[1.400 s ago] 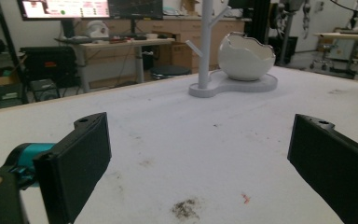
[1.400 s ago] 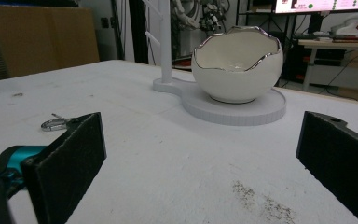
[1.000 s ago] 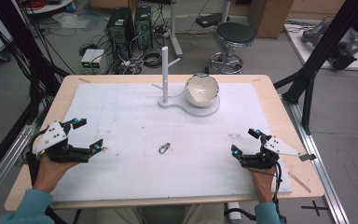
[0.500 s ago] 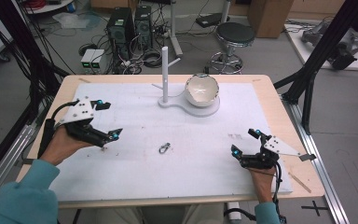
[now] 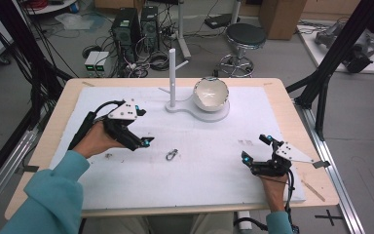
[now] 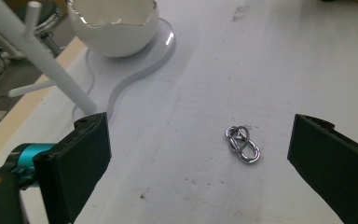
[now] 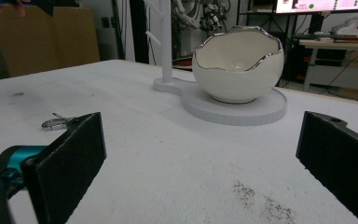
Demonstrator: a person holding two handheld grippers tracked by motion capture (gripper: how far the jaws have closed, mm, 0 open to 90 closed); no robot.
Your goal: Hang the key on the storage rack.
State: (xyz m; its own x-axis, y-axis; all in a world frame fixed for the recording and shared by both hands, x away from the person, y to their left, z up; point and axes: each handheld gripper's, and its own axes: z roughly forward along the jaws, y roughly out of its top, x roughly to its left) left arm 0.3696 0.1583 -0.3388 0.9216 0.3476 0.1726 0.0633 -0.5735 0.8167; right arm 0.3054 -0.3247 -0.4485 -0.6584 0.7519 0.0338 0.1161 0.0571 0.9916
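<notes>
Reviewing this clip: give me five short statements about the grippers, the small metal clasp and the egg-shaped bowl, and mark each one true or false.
1. The left gripper is open, its jaws standing wide either side of the metal clasp. True.
2. The clasp is already held off the white mat. False: it lies flat on the mat, touched by neither jaw.
3. The egg-shaped bowl sits on the round end of the white stand base. True.
4. The clasp hangs on the upright post. False: it lies on the mat, apart from the post.
5. The right gripper is shut on the bowl. False: it is open, resting near the mat's right side, far from the bowl.
</notes>
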